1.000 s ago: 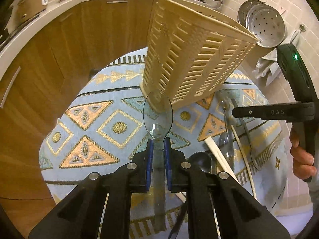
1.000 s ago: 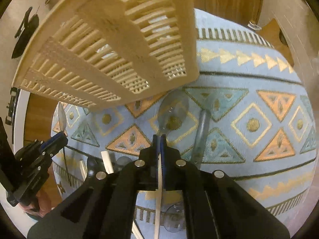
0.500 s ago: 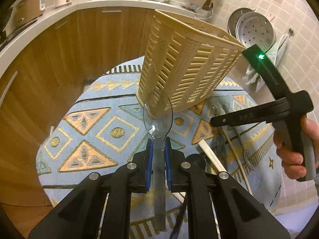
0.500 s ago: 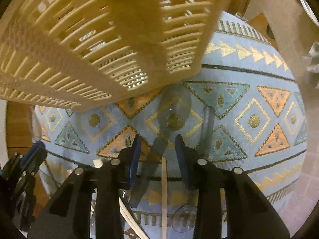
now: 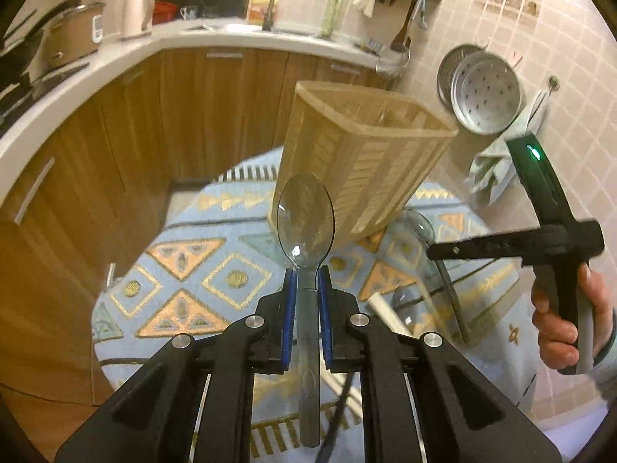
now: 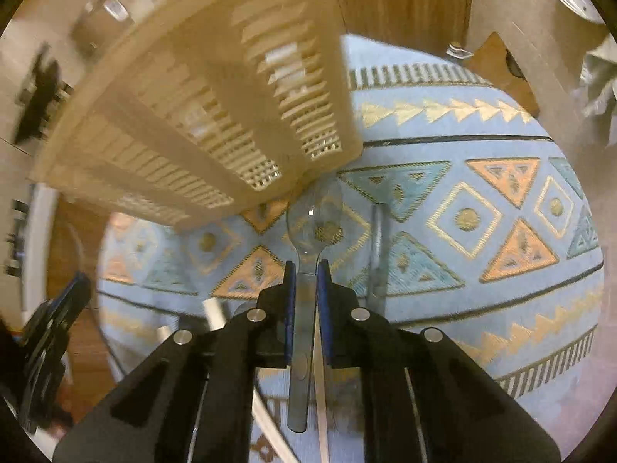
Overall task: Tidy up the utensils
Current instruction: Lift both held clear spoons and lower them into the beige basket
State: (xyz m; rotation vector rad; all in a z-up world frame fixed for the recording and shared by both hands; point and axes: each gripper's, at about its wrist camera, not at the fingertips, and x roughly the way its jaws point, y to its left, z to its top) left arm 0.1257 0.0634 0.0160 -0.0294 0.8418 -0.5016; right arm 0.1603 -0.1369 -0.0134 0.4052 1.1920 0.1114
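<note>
My left gripper is shut on the handle of a clear plastic spoon, bowl forward, held above the patterned cloth just before the beige slatted utensil basket. My right gripper has its jaws closing, and the blue pads press the neck of a second clear spoon beside the basket's foot. In the left wrist view the right gripper comes in from the right with that spoon. The left gripper shows at the right wrist view's left edge.
Loose on the blue patterned tablecloth lie a white-handled utensil, thin chopsticks and another clear handle. Wooden cabinets curve behind the table. A hand holds the right gripper near the tiled wall.
The right gripper opened off the thin stick, shifted, and closed on a clear spoon. The left gripper rose with its spoon and tipped up, showing more of the counter.
</note>
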